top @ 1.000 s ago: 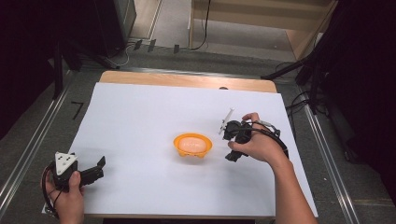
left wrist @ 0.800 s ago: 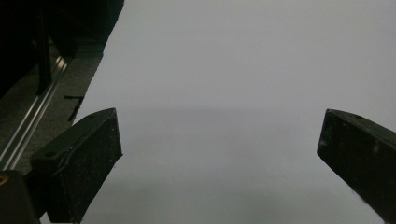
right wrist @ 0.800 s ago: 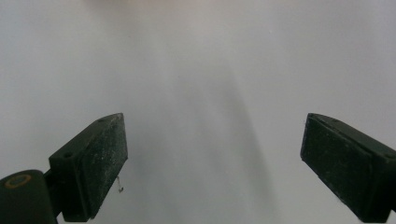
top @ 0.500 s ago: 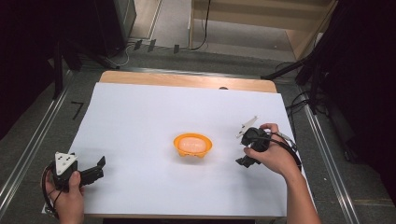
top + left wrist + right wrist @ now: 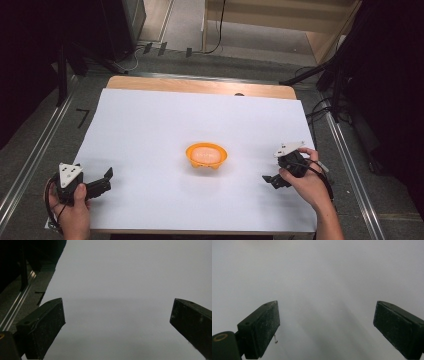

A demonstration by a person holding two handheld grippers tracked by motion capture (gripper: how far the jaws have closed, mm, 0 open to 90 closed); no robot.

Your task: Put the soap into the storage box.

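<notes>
lab | white-covered table (image 5: pixel 150 120) | floor rails (image 5: pixel 30 165) | cables (image 5: pixel 220 30)

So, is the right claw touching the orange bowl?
Apart. In the high view, bare white table cover lies between the right claw and the orange bowl; the right gripper view shows its jaws open, nothing between them.

Lone bowl (image 5: pixel 206 155) amid bare sheet (image 5: pixel 150 125)

Overhead light falls evenly on the white sheet (image 5: pixel 200 125); the surroundings beyond it are dark. Soft shadows lie under the orange bowl (image 5: pixel 206 155). Both gripper views are dim and grey, the sheet surface blurred, with faint streaked shadows between the jaws.
</notes>
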